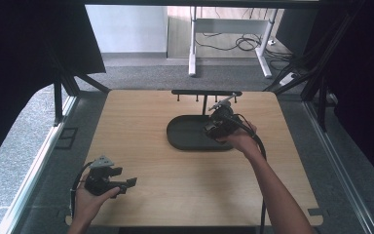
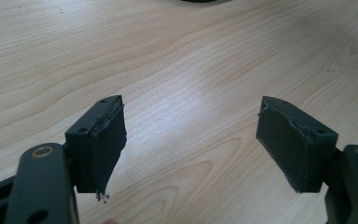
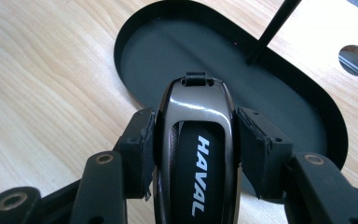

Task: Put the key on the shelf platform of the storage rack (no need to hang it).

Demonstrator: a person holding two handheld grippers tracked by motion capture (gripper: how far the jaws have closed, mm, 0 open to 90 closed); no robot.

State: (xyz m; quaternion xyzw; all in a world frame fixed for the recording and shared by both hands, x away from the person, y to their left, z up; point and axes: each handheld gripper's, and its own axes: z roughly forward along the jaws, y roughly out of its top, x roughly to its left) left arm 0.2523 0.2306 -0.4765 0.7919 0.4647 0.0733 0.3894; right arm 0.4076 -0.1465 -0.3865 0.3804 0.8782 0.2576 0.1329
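My right tongs [image 3: 193,154] are clamped on a car key fob [image 3: 195,154], one pad pressed against each long side of its glossy dark shell, the white HAVAL lettering running lengthwise between them and a small loop tab at the fob's far end pointing away from me. The fob hangs in my grip above the near rim of the black oval tray [image 3: 168,51], which sits on the surface toward the far edge, a little right of centre. A thin black post [image 3: 272,30] rises from the tray's far side, and from the high view it carries a crossbar with small hooks [image 1: 206,92] above the tray. I judge the pick-up done: the key is lifted and brought to the tray, but not yet set down or hung, so the placing and the release are what is left, and I cannot tell which of the two is wanted. My left tongs [image 2: 191,140] stand wide apart with nothing between them, just bare wood grain of the surface [image 2: 177,60] beneath; in the high view they rest in my left hand [image 1: 90,197] near the near-left corner, well apart from the tray
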